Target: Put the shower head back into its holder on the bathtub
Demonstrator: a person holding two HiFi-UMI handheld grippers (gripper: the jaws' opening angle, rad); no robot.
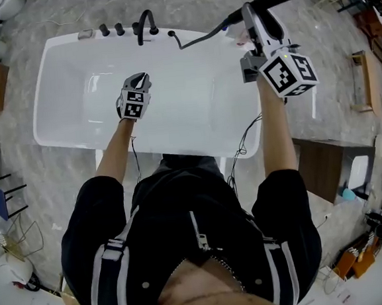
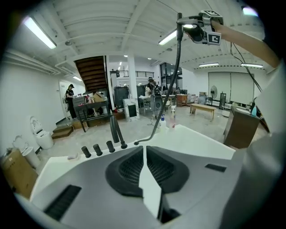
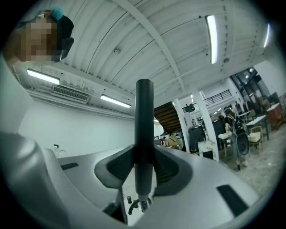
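Alignment is the heart of this step: the right gripper (image 3: 144, 166) is clenched on the black stem of the shower head (image 3: 144, 112), which sits upright between the pads, and from the head view it hangs high above the tub's (image 1: 58, 80) far right corner, well apart from the deck fittings. The hose (image 1: 198, 40) runs from the head down to a socket (image 1: 172, 32) on the far rim, just beside the faucet (image 1: 144, 23) and near the knobs (image 1: 112, 30); that socket looks like the holder, though its shape is too small to read. To do this well, I would carry the head across toward the socket, keep the grip firm so the stem does not twist in the pads, and turn its lower end to point straight into the opening before lowering. The hose is the likely nuisance: slack should feed down or lie clear of the faucet, not loop under the head and push it aside. The left gripper (image 2: 144, 167) is closed on nothing and hovers over the basin; it could steady the hose or simply stay out of the way. Release should wait until the head rests in the socket by its own weight.
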